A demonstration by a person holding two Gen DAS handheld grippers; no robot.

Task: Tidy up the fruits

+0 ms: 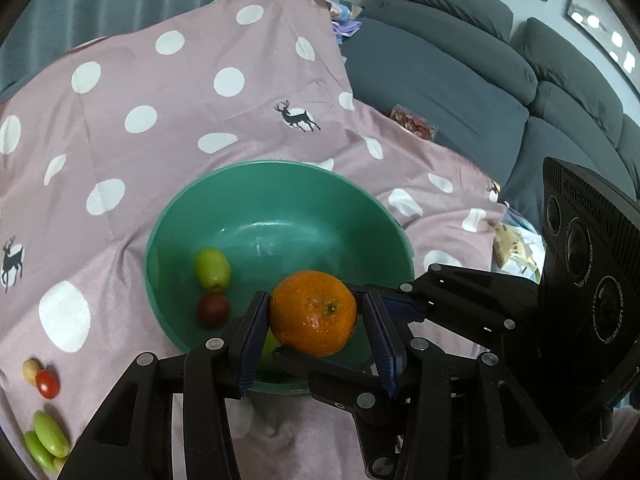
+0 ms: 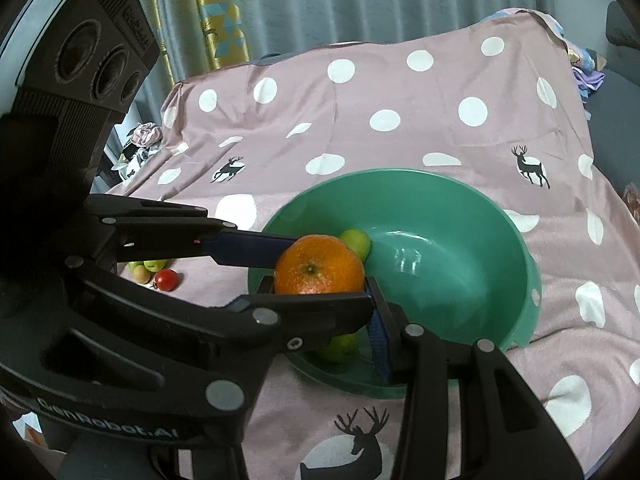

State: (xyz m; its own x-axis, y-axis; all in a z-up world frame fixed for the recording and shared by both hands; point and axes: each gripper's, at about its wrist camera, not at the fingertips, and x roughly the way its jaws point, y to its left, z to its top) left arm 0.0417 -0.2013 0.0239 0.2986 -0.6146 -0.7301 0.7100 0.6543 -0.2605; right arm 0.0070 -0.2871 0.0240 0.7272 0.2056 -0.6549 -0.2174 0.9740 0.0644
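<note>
— Over the green bowl's (image 1: 168, 216) near rim, both tools pinch one orange (image 1: 313, 313): left tool (image 1: 316, 334), right tool (image 2: 320, 284).
— Left view alone shows a dark red fruit (image 1: 213, 309) inside; right view shows curtains (image 2: 360, 0).

orange (image 2: 319, 266) gripped (both sides), over green bowl (image 2: 460, 240)

"GenRobot.AI" on the right tongs' (image 2: 320, 280) body, "WIDE ANGLE" around its lens (image 1: 579, 246)
</note>
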